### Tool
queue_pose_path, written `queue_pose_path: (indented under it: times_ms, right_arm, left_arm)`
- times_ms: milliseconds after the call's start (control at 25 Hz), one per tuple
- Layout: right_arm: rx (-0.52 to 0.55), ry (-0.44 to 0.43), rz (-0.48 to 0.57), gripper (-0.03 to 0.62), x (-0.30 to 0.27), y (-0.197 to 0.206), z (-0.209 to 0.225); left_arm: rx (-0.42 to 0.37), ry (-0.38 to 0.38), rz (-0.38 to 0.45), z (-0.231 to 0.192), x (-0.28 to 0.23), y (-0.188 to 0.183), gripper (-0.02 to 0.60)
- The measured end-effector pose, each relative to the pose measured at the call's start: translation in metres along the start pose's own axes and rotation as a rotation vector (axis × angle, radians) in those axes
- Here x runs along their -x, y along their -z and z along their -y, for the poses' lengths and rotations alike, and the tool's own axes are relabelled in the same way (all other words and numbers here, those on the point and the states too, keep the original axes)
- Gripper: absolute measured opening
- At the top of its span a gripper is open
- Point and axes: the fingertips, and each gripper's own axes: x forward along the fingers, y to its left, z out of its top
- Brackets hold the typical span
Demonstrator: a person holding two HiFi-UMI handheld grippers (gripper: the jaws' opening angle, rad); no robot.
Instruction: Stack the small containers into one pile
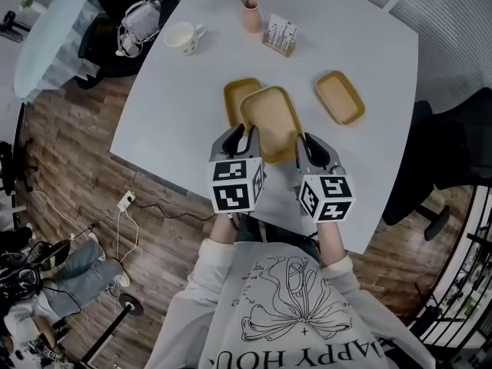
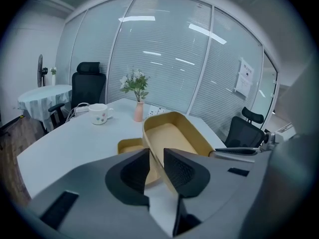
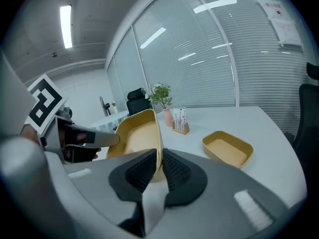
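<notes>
Both tools are on it now: the yellow oblong plastic container [image 1: 270,118] hangs clear of the white tabletop [image 1: 177,106], on the person's side of the pink vase with green sprigs [image 1: 251,15]. A second yellow container [image 1: 234,92] sits flat between the vase and the carried one, partly covered by its left edge, and that looks like the target. A third yellow container [image 1: 339,97] lies further from the vase, off to its right and nearer the person, well apart from the other two. To do this well, I'd level the carried one, square its long sides with the one beneath, centre it, then lower both ends together so it nests instead of catching a rim. Let go only once it's seated. The left tool [image 2: 157,154] is narrowed onto the near left wall, one pad inside, one outside, clamping it. The right tool [image 3: 159,154] is pinched nearly closed on the thin near right rim, gripping it too.
</notes>
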Motion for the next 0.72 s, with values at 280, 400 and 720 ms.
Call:
queue_pose_path:
  times_ms: [280,400,720]
  right_arm:
    - [0.006,0.004,-0.024,0.051,-0.025,-0.005,-0.021]
    - [-0.001,0.020,-0.045,0.052,-0.037,-0.003,-0.026]
    - [-0.029,0.051,-0.109,0.052,-0.067,0.003,-0.032]
  left_arm:
    - [-0.002,0.005,-0.012,-0.030,-0.008,-0.015,0.091]
    - [-0.003,0.014,-0.029,-0.042,-0.016,-0.018,0.089]
    - [0.002,0.045,-0.085,-0.067,-0.038,-0.020,0.089]
